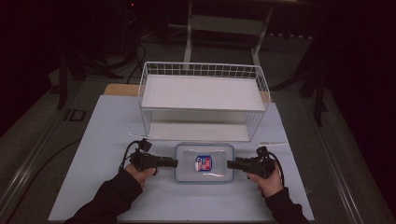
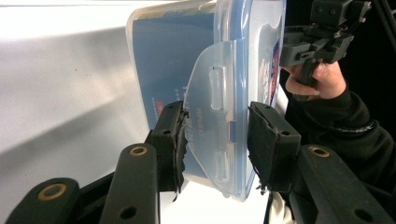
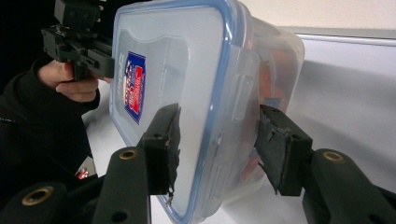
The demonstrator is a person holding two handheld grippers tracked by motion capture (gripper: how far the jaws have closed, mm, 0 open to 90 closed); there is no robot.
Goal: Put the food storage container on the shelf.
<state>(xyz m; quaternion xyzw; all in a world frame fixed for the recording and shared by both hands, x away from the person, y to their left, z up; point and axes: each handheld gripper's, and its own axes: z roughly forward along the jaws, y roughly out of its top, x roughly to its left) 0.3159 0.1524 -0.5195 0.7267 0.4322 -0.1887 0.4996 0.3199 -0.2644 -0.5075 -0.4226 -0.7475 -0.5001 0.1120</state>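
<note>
Left claw (image 1: 173, 163) was clamped on the lidded container (image 1: 204, 162); right claw (image 1: 230, 164) straddled its other end, not yet gripping. Still on the worktop (image 1: 102, 140); lift pending.

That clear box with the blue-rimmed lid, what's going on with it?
A person holds a hand-held gripper at each short end of the lidded plastic container, which lies on the table in front of a white wire basket. The left hand-held gripper is clamped over the container's side latch. The right hand-held gripper straddles the opposite end, one pad on the lid, the other apart from the wall.
</note>
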